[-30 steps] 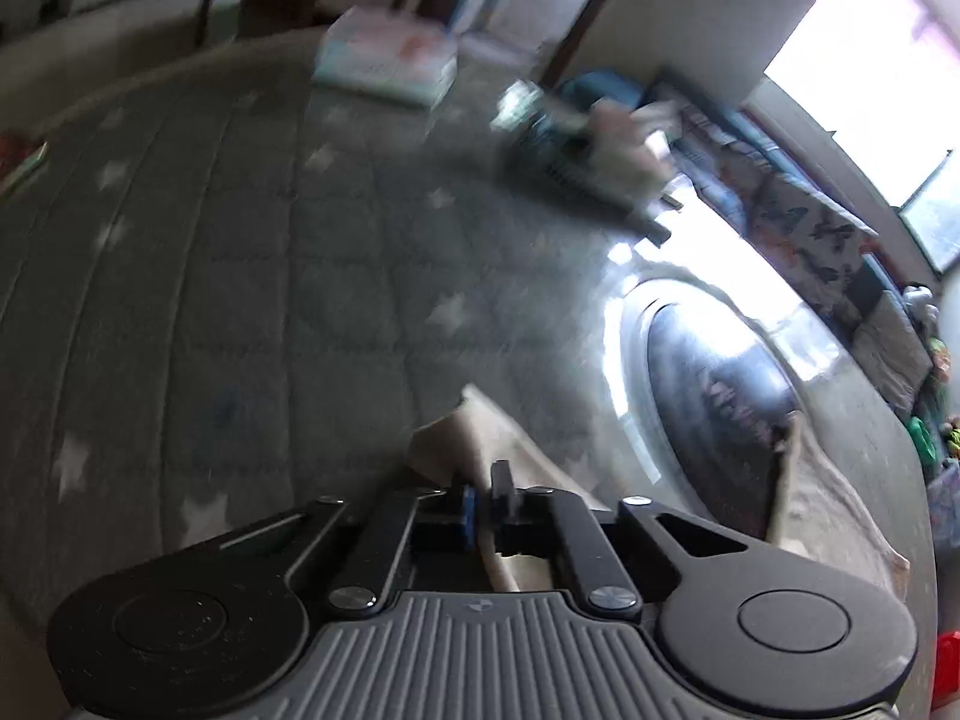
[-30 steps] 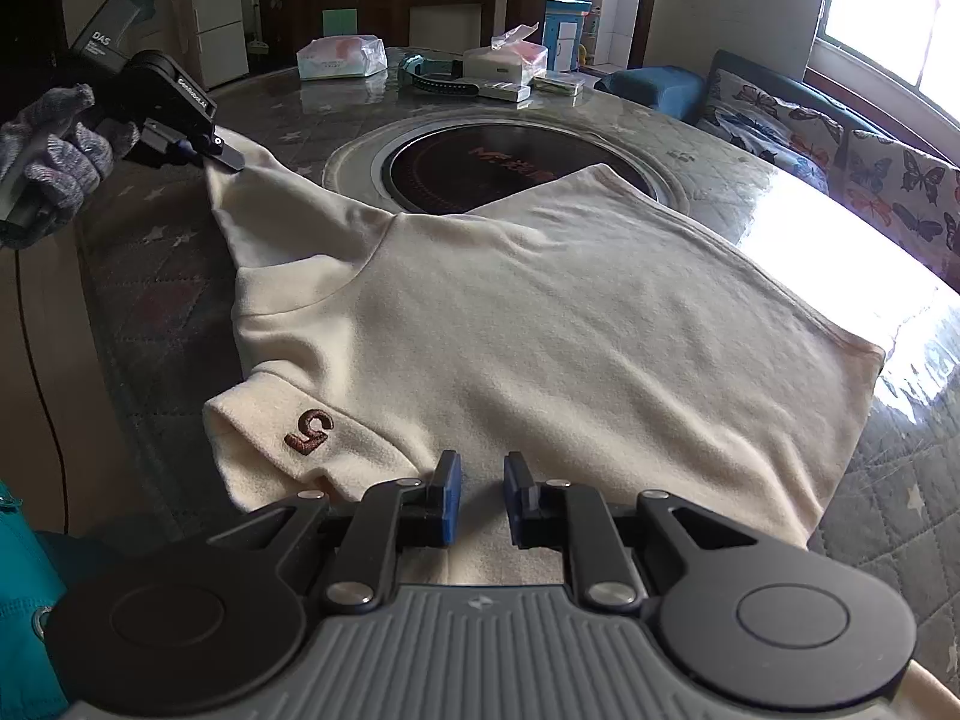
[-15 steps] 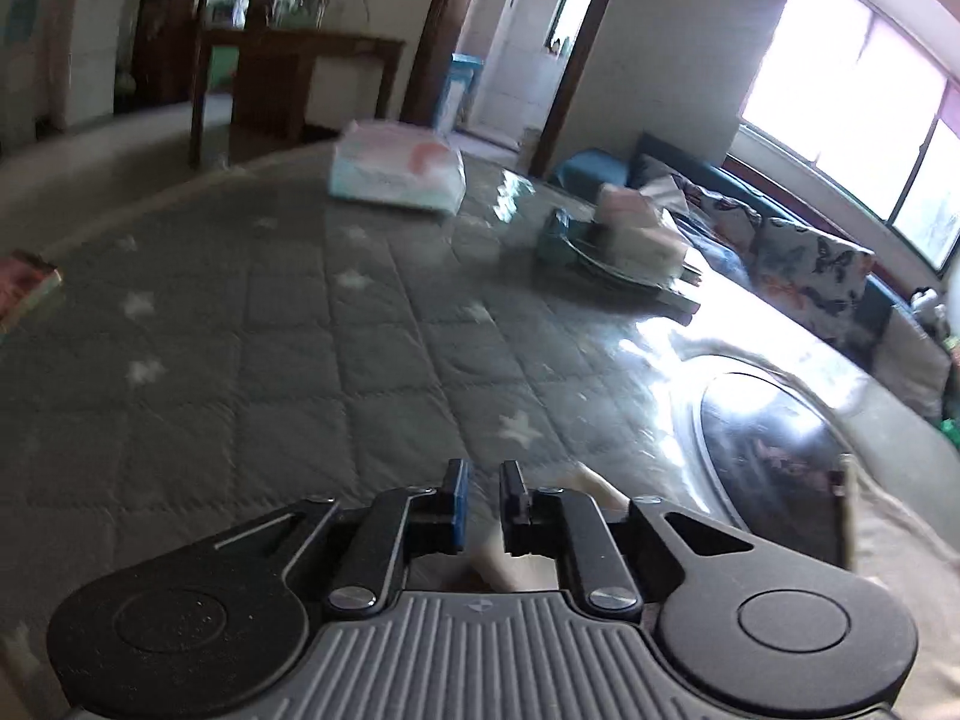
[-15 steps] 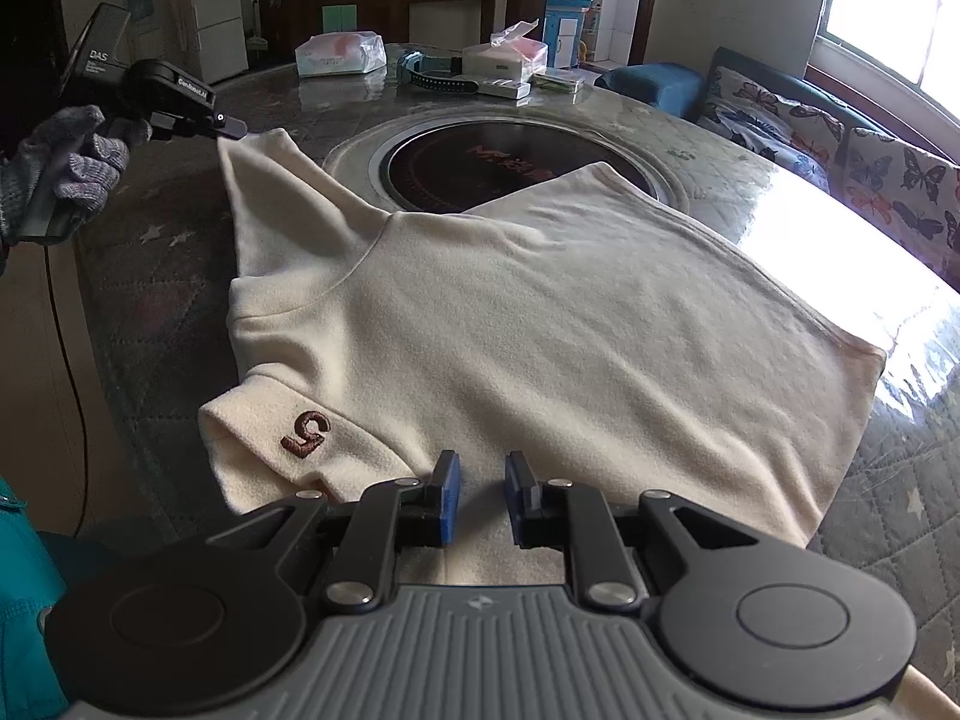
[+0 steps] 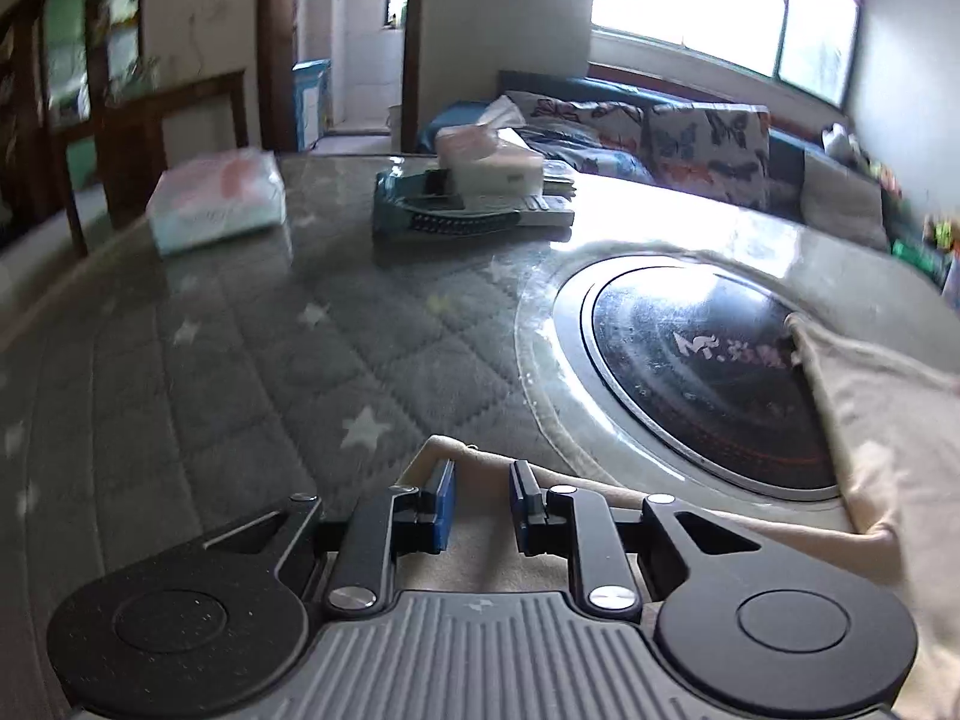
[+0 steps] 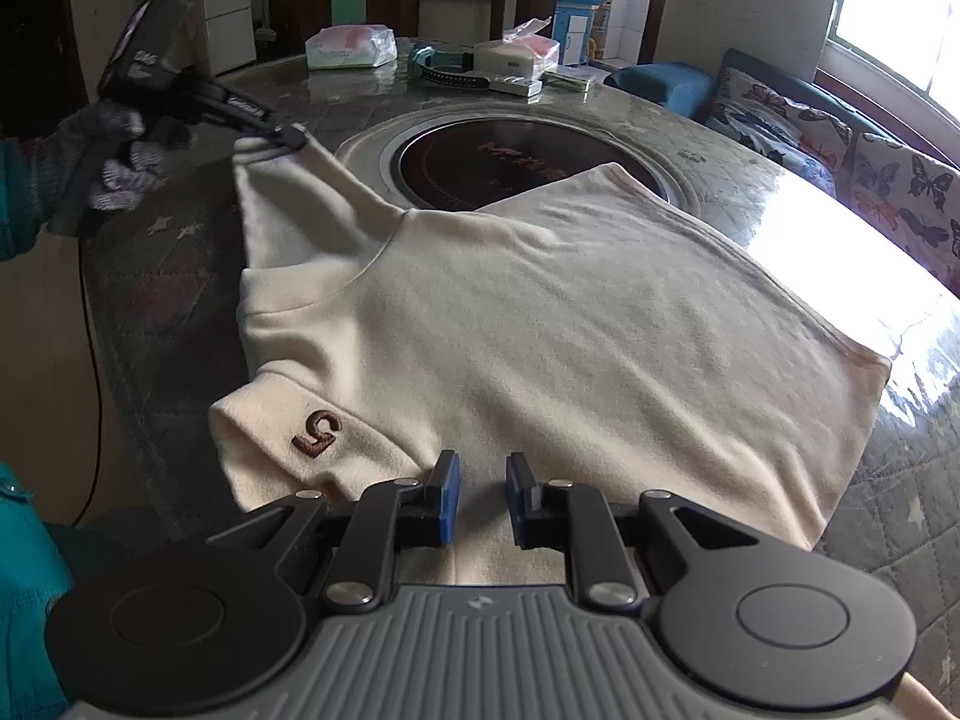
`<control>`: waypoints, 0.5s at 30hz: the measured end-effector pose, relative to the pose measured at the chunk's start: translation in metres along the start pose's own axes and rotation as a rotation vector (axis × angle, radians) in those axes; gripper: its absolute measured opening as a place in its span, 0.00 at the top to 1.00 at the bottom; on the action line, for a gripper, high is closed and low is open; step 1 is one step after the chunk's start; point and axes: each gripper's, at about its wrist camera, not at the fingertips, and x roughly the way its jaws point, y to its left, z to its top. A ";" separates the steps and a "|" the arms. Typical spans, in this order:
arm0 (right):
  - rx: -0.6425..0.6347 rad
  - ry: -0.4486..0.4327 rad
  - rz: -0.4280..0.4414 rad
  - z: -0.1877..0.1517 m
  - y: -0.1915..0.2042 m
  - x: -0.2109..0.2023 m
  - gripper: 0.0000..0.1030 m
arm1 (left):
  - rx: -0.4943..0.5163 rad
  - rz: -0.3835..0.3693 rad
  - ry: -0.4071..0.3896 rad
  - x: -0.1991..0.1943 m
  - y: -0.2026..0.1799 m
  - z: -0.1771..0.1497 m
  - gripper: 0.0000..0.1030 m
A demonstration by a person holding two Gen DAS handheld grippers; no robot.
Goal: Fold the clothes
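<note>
A cream shirt [image 6: 540,324] with a brown "5" on its near sleeve [image 6: 318,432] lies spread on the round table. My left gripper [image 5: 480,501] has its jaws slightly apart with the far sleeve's end [image 5: 474,468] lying between and under them; in the right wrist view it [image 6: 282,135] holds that sleeve tip just above the table. The shirt's body shows at the right of the left wrist view [image 5: 888,420]. My right gripper [image 6: 483,498] is open a little, empty, over the shirt's near edge.
The table [image 6: 810,180] has a grey quilted star cover under glass and a dark round hotplate [image 6: 510,162] in the middle. A tissue pack [image 5: 219,201], a tissue box [image 5: 492,162] and a teal tray [image 5: 456,216] stand at the far side. A sofa [image 6: 840,132] is at the right.
My left gripper has carried the sleeve tip up and toward the table's far side while turning right. Its jaws have opened a little. The right gripper has stayed put.
</note>
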 end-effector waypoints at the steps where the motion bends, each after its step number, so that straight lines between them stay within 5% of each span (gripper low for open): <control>1: -0.008 -0.008 0.001 0.002 0.001 -0.001 0.84 | 0.019 0.008 -0.001 0.004 -0.002 0.002 0.80; 8: -0.013 -0.079 0.089 0.025 0.010 0.003 0.84 | 0.067 0.035 -0.011 0.014 -0.007 0.008 0.78; 15: -0.090 -0.051 0.216 0.028 0.038 0.020 0.85 | 0.096 0.066 -0.028 0.021 -0.008 0.011 0.76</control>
